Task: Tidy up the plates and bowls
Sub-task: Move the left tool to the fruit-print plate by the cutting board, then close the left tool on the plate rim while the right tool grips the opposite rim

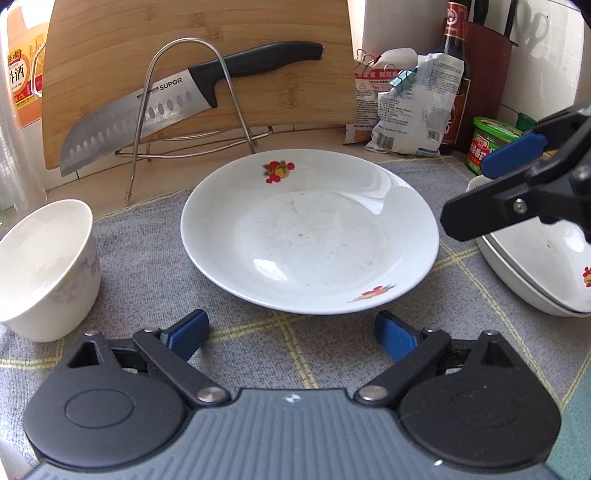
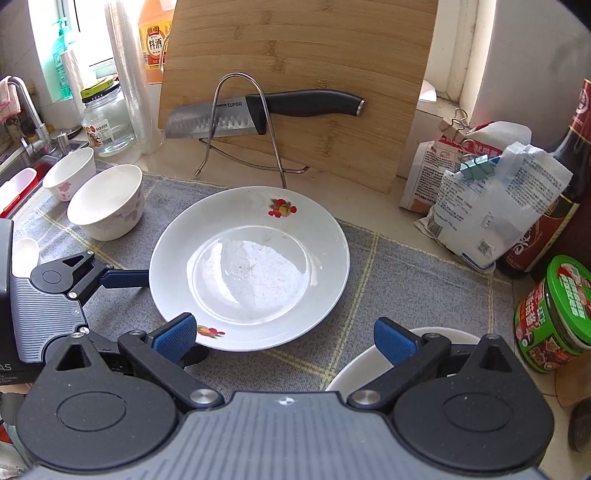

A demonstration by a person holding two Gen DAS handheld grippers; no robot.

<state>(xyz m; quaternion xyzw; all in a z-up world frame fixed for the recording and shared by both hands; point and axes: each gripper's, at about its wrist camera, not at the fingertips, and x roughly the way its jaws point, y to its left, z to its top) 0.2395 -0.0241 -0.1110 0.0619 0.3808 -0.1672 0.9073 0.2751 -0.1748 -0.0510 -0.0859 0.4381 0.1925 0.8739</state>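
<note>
The plate (image 1: 310, 236) is glossy white ceramic, lightly scuffed in its middle. The cloth mat (image 1: 147, 236) is grey woven fabric, matt and rough. The cutting board (image 1: 110, 55) is smooth bamboo wood. The knife blade (image 1: 122, 127) is brushed metal, its handle (image 1: 269, 59) matt black plastic.

Daylit window (image 2: 55, 44), tiled wall (image 1: 399, 22)

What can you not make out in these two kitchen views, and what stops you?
- Dish at the bottom of the right wrist view: the right gripper covers most of it.
- Stacked plates in the left wrist view: cut off by the right edge.
- Printing on the bags: too small.
</note>
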